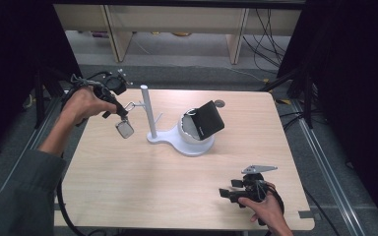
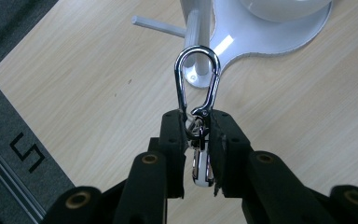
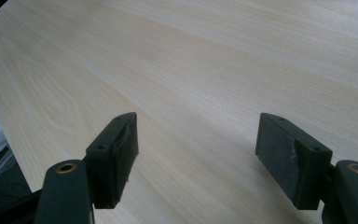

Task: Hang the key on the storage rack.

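Nearest the high camera, a grey sleeve (image 1: 15,196) is filling the lower left corner, and I am tracing its forearm up to the left gripper (image 1: 120,112), which is hanging above the far left part of the table (image 1: 142,187).

Left gripper: I am seeing its 2 jaws pinched narrow on a chrome snap hook (image 2: 196,93). The pads are pressing the swivel end, while the hook's loop is sticking out beyond the jaw tips. A small clear tag (image 1: 125,129) is dangling below the gripper in the high view, off the tabletop. The loop is pointing toward the white stand (image 1: 177,140); in the left gripper view it is overlapping the stand's upright post (image 2: 200,28), though I cannot tell whether metal is touching post. 1 thin side peg (image 2: 156,25) is jutting from that post, just beside the hook.

Stand: its flat base is sitting mid-table, carrying a white bowl-shaped cup with a black pouch (image 1: 205,119) leaning in it, tilted.

Right gripper (image 3: 196,140): I am reading its jaws as standing wide, with bare wood between the pads. It is resting low near the table's near right edge, well apart from the stand, held by the right hand (image 1: 268,209).
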The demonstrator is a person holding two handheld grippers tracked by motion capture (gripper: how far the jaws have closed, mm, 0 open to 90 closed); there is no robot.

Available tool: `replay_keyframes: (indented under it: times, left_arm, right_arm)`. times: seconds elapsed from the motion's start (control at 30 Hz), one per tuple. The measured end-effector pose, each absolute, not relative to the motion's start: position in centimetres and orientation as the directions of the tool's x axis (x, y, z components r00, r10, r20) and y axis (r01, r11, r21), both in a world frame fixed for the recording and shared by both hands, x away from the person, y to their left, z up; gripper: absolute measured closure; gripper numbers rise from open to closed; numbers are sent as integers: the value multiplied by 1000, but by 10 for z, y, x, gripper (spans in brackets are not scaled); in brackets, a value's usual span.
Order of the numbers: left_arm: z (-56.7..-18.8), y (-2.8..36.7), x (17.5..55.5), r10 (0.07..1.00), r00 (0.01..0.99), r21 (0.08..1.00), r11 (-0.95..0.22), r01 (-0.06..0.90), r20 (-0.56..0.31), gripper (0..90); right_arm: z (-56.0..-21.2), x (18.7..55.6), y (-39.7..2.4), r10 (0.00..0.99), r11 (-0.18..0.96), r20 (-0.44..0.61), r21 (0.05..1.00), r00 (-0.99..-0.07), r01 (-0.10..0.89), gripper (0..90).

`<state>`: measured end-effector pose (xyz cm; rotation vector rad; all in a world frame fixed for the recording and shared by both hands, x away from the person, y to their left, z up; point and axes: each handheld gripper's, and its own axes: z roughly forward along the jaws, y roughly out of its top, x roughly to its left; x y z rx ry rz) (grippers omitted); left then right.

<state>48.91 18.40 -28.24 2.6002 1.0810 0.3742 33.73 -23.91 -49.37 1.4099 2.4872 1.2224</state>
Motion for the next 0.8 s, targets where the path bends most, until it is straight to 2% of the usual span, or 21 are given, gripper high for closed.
replay_keyframes:
  times: [0.17, 0.8]
  left_arm:
    - [-286, 180, 498, 720, 682, 366, -673, 643, 127, 751]
    - [-302, 175, 508, 725, 680, 376, -664, 646, 112, 750]
  right_arm:
    - [-493, 336, -238, 732, 270, 358, 629, -580, 729, 305]
    - [-493, 337, -238, 723, 276, 360, 632, -590, 724, 304]
